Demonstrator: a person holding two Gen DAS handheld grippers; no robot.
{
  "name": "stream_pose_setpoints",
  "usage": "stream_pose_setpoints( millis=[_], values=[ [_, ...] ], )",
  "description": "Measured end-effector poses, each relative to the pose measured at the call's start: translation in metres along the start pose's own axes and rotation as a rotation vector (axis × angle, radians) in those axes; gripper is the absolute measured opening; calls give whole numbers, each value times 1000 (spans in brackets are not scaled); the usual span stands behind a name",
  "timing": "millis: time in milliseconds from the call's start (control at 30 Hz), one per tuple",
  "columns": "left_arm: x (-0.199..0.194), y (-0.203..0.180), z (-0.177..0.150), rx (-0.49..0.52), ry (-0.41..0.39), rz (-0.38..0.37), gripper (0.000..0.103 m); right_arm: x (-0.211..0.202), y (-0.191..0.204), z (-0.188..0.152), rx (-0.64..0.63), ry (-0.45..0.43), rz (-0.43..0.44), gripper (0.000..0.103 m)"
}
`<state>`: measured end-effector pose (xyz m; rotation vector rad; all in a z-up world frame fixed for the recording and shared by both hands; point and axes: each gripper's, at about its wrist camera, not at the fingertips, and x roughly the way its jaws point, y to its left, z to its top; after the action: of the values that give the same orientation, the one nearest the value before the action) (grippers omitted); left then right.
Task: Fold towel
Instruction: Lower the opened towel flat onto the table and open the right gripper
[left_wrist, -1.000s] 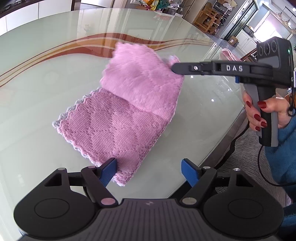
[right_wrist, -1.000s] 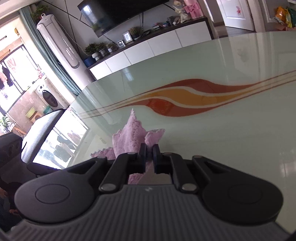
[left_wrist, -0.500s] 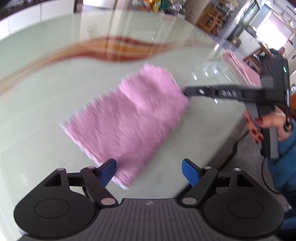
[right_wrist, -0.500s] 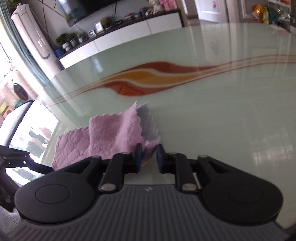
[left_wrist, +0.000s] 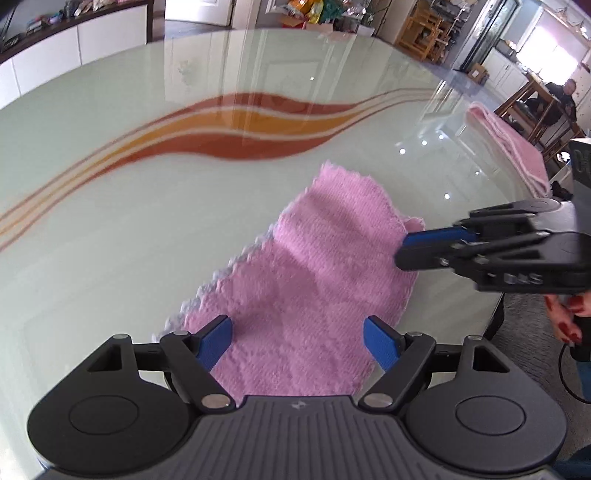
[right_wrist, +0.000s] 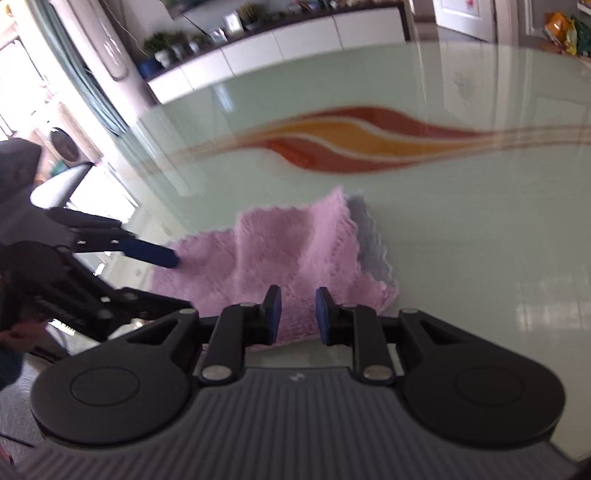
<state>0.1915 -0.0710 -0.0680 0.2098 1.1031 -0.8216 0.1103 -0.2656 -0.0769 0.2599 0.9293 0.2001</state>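
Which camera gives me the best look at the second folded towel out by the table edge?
Left wrist view: the second folded towel lies in full sight at the table's far right edge. The right wrist view misses it entirely.

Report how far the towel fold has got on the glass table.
Done: the pink towel lies doubled over on the glass table, one layer folded over the other, edges not quite matched. In hand: the right tongs are parted, gripping nothing, at the towel's near edge; the left tongs are open over it. Left: probably another fold, or squaring the edges.
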Motion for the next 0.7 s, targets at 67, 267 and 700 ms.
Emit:
stream_pose_setpoints(
  millis=[67,267,700],
  values=[
    [-2,-2,-7,2,-1,1,81,7,0,5,2,-1,11,20],
    [-13,-2,-29,-35,-5,-11,83,34,9,33,-43,2,55,24],
    [-29,3,-62,-196,-54,-138,83,83,82,63,-292,-22,121,32]
  ],
)
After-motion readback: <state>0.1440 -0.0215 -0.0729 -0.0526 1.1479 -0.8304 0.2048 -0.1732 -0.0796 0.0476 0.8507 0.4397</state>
